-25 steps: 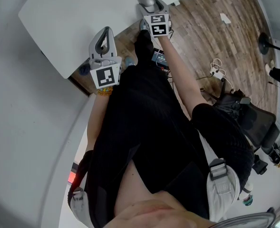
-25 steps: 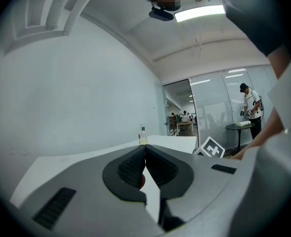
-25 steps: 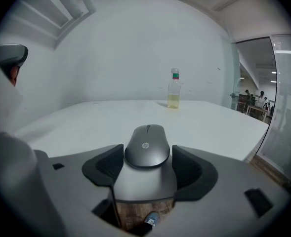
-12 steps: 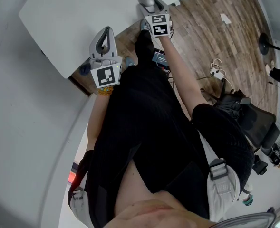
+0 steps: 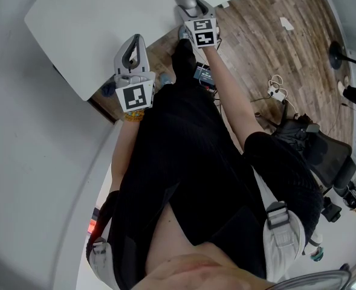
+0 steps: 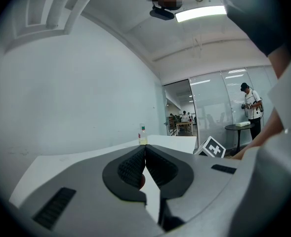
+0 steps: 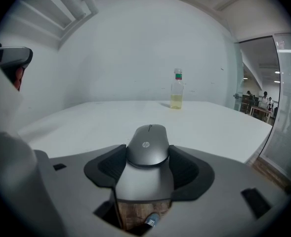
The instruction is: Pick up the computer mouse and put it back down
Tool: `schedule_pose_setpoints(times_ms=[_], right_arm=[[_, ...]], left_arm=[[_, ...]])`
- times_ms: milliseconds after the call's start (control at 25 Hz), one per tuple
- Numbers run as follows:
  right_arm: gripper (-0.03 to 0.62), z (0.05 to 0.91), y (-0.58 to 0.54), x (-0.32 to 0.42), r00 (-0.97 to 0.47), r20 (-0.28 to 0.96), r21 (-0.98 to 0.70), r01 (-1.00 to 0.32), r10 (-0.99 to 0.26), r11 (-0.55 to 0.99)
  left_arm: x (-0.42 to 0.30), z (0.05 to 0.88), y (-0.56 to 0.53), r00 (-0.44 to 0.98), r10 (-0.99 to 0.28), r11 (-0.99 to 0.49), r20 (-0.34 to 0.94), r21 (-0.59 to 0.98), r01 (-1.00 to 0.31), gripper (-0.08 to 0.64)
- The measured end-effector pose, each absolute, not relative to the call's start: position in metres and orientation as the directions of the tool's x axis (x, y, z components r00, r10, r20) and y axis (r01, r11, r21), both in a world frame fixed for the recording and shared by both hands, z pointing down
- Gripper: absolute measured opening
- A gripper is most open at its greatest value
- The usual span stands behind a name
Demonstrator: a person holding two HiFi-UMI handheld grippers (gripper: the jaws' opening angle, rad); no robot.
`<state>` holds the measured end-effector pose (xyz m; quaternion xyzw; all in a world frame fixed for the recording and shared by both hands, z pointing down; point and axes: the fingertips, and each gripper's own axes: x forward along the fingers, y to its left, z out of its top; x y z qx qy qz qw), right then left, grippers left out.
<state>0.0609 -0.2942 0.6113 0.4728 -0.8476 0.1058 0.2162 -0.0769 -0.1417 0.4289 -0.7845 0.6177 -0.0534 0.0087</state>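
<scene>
Clamping the computer mouse [image 7: 147, 144] by its flanks, your right gripper [image 7: 147, 163] has both pads on the rear half, so the nose projects forward over the table [image 7: 76, 125] edge. Can't tell if it touches the top. Side grip should keep it level for set-down. Left gripper [image 6: 145, 158] is pinched closed on nothing, parked nearby, likely just out of the way. Bottle [image 7: 176, 89] stands well clear at the far side.
</scene>
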Motion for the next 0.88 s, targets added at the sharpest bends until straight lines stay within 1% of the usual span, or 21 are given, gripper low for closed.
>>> schedule_pose_setpoints(times_ms=[400,880], right_arm=[[0.282,0.608,-0.285,0.066,-0.478,0.466,0.026,-0.834,-0.744,0.552],[0.282,0.608,-0.270,0.076,-0.485,0.469,0.026,-0.828,-0.738,0.560]], left_arm=[[-0.079,0.431,-0.141,0.228,-0.971,-0.234,0.077,-0.079,-0.969,0.014],[-0.065,0.433,-0.142,0.259,-0.963,-0.266,0.080,-0.083,-0.961,0.014]])
